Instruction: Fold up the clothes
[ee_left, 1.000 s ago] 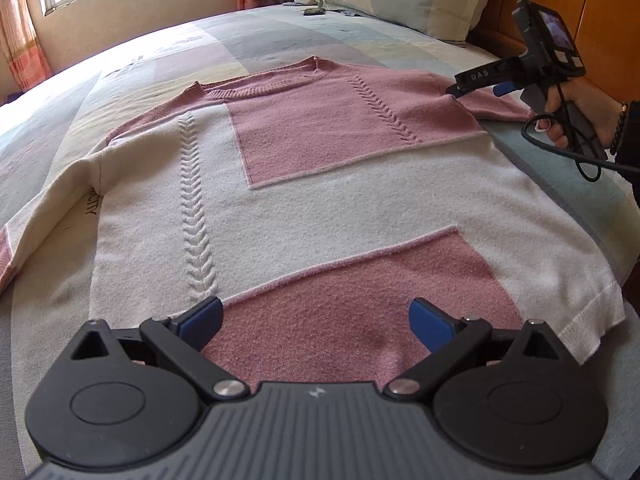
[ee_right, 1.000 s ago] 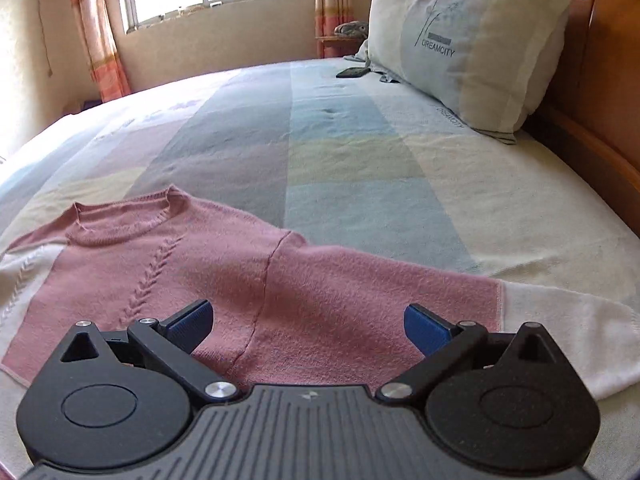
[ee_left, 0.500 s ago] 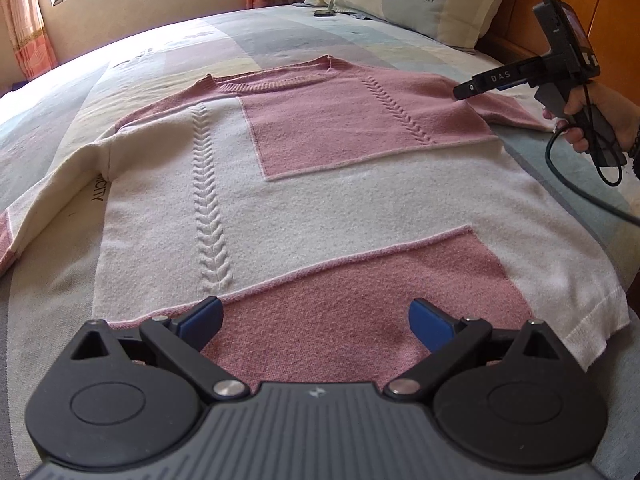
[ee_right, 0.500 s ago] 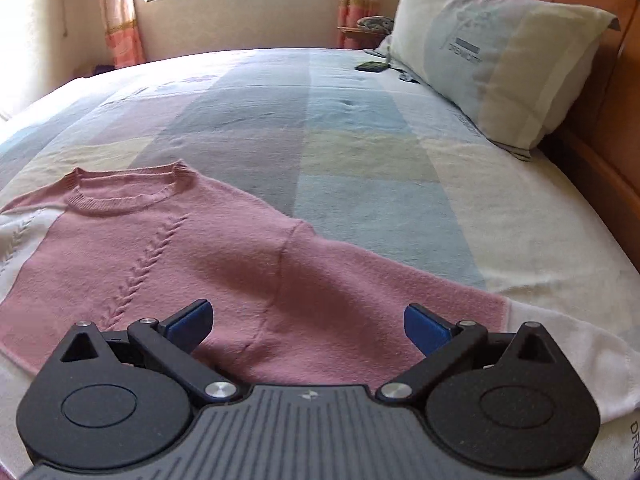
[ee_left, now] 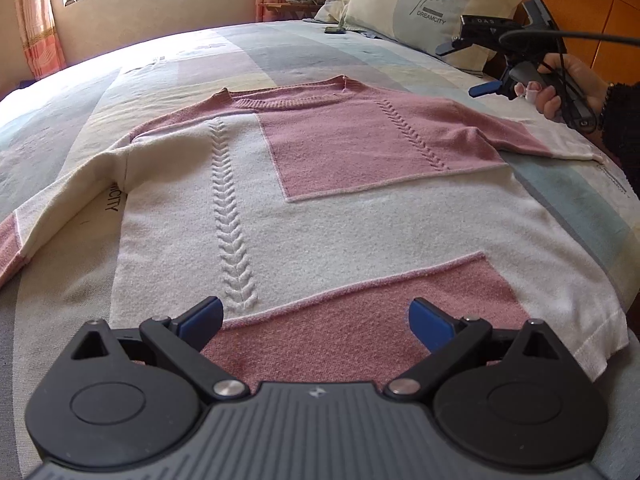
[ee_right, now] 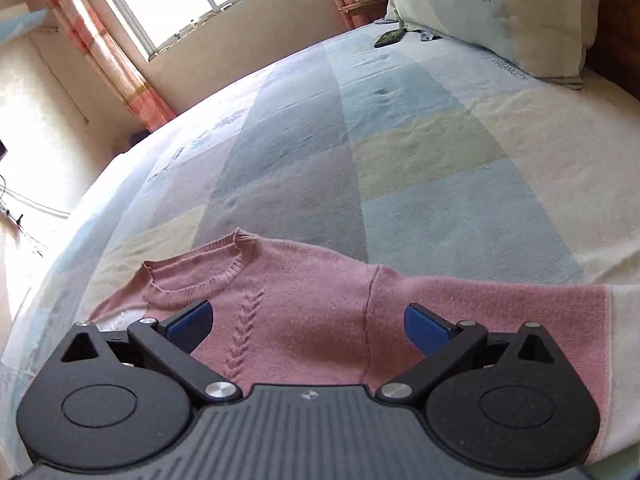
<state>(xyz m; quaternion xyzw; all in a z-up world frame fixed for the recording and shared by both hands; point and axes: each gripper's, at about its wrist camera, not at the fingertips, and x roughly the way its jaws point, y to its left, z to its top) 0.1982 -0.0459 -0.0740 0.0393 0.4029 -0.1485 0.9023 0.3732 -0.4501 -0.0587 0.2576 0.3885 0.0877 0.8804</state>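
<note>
Left wrist view:
Sweater (ee_left: 320,216) position: lies flat and face-up on the bed (ee_left: 280,52), neckline far from you, hem nearest, both sleeves spread out sideways.
Left gripper (ee_left: 316,316) state: jaws spread wide, holding nothing, poised above the pink hem panel.
Right gripper (ee_left: 466,68) state: jaws apart and empty, raised clear of the far sleeve, held in a hand (ee_left: 568,88).
Handling: judge the knit soft, limp and light; expect it to sag and stretch when you lift it.
Grip points: take hold at a hem corner, a shoulder seam or a cuff; pinch both layers.
Writing: "DREAMCITY" on the pillow (ee_left: 432,4); "DAS" on the right gripper's body; partial "MCITY" on the bedcover beside the left sleeve.

Right wrist view:
Right gripper (ee_right: 308,322) state: jaws wide, empty, above the pink shoulder.
Sweater (ee_right: 304,292) position: collar and sleeve seam lie just ahead.
Writing: "DREAMCITY" on the pillow (ee_right: 500,8).
</note>
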